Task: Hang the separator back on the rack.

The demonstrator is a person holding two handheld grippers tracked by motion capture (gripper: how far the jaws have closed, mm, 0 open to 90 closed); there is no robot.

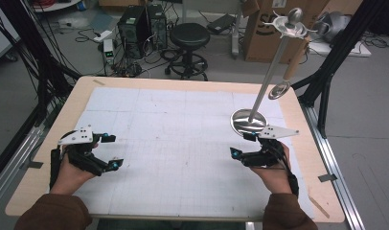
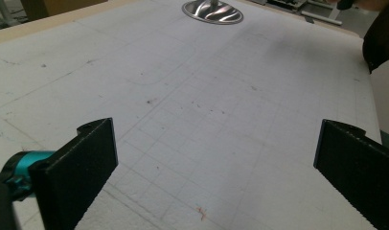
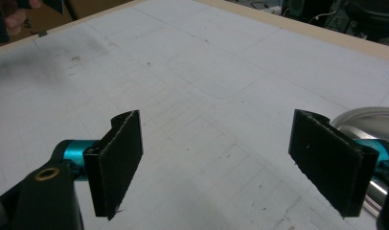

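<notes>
A metal utensil stand [image 1: 248,120] rests its round base on the white gridded mat [image 1: 183,124] at the right, its pole leaning up to a hooked top [image 1: 291,21]. A ladle with a wooden handle [image 1: 292,64] hangs from it. My right gripper [image 1: 242,144] sits just in front of the base, open, with nothing between its jaws. The base shows beside the right jaw in the right gripper view [image 3: 370,120], where the gripper [image 3: 219,122] faces bare mat. My left gripper [image 1: 113,152] rests at the mat's left edge, open and empty. In the left gripper view [image 2: 216,134] the base [image 2: 212,10] lies far off.
The wooden table [image 1: 49,143] ends close behind the stand and at the right. Beyond it on the floor stand a black stool [image 1: 189,36], computer towers [image 1: 137,24] and a cardboard box [image 1: 267,31]. Black frame posts [image 1: 326,81] rise at the right.
</notes>
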